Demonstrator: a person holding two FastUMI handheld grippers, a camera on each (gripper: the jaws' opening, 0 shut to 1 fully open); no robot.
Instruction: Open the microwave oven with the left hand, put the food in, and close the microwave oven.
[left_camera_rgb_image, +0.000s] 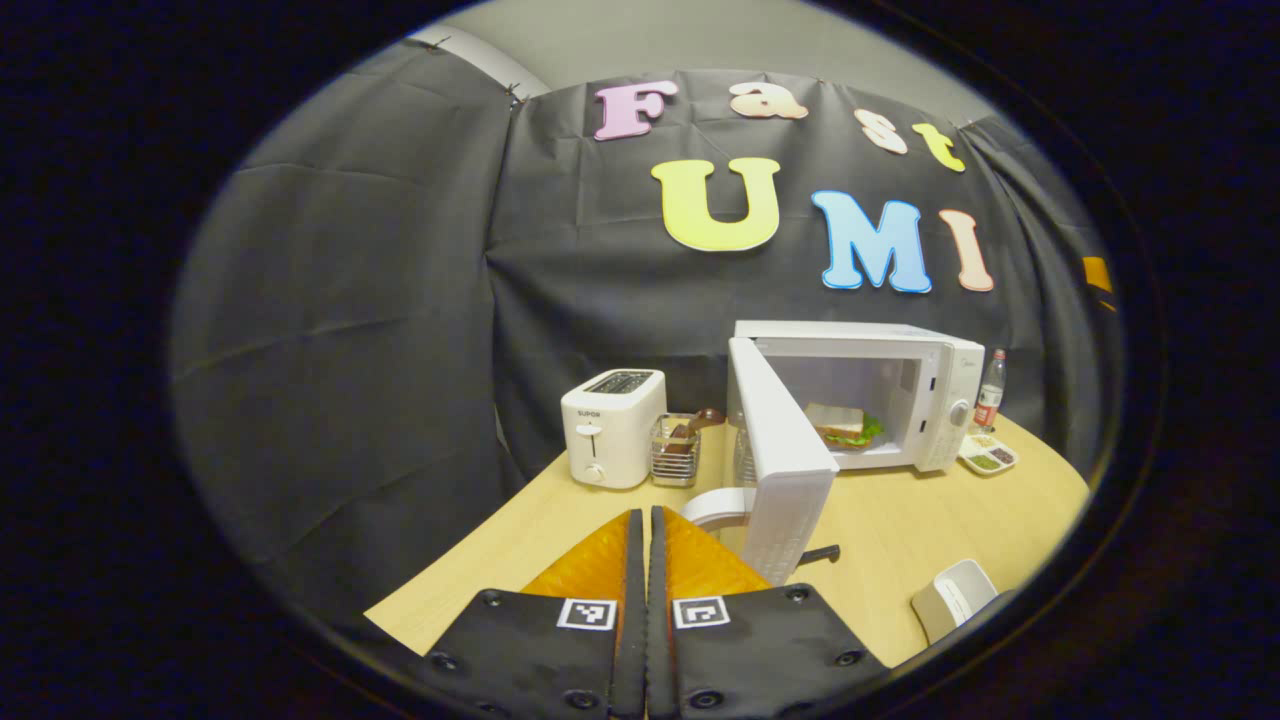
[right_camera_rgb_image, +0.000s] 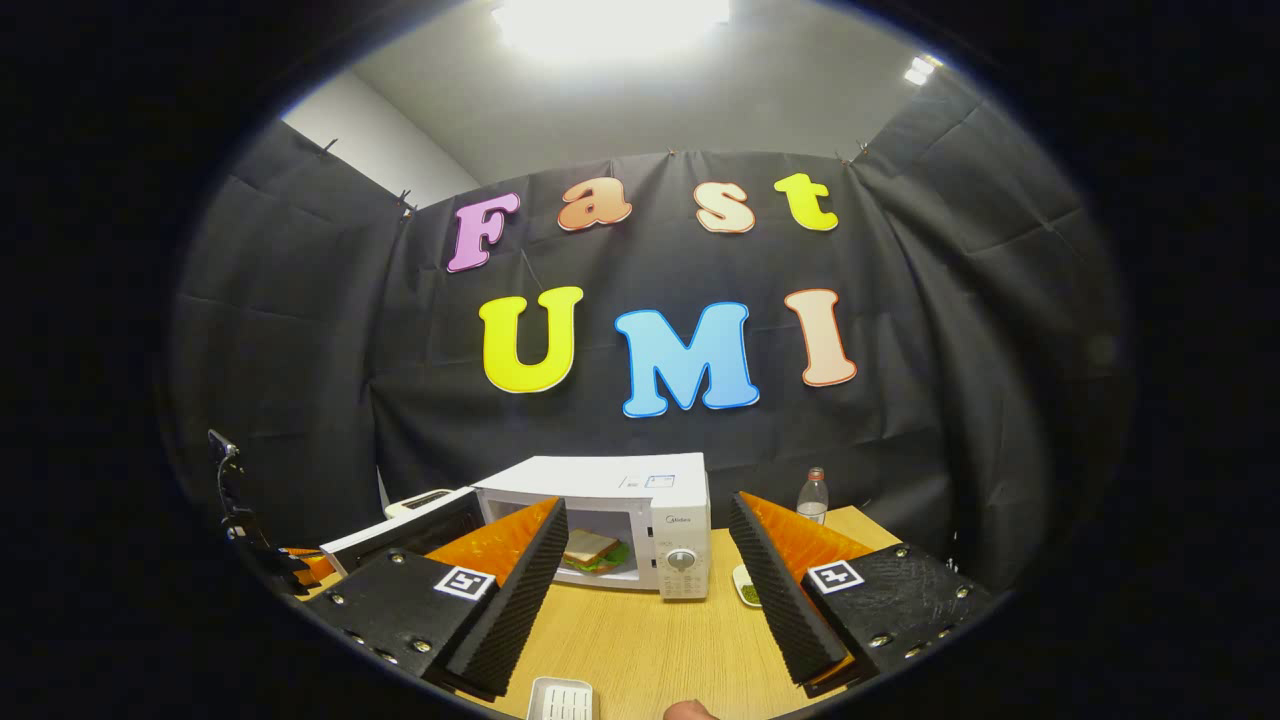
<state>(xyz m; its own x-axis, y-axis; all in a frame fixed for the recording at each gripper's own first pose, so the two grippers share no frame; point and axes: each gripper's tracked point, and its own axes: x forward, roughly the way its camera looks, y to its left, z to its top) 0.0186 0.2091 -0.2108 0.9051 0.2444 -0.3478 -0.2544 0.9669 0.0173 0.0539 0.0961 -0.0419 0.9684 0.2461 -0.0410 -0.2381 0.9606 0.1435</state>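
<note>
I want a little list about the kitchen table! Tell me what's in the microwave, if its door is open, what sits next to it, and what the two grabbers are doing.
Microwave oven: white, on the wooden table
Door: swung open
Inside: a sandwich with lettuce
Left of it: white toaster and a small wire basket
Right of it: a bottle and a small dish of food
Left gripper: jaws closed, holding nothing
Right gripper: jaws wide apart, holding nothing
Left to do: close the door

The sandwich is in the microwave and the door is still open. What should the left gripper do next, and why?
Probably push the open door shut. The sandwich already sits inside the microwave, and the left gripper, fingers closed and holding nothing, hangs just short of the door.
</note>
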